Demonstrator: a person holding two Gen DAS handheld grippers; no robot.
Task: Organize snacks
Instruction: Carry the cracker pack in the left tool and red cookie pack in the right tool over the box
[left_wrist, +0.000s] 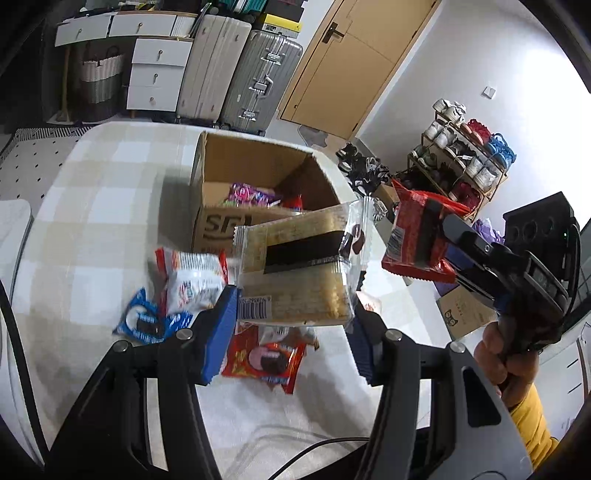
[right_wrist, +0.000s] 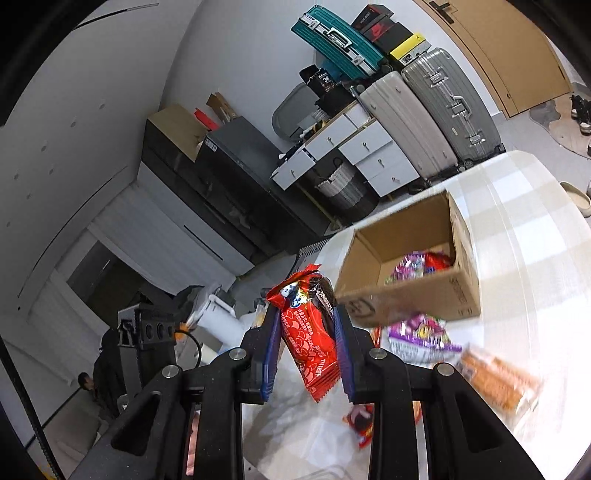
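Black tool (left_wrist: 291, 325), blue ribbed pads (left_wrist: 221, 328), yellow sleeve (left_wrist: 532, 424).

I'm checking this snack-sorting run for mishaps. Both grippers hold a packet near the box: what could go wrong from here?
1. The left gripper holds the clear-wrapped cracker pack only by its near end; it may tilt or slip out.
2. The cardboard box stands near the table edge, so a nudge might shift it.
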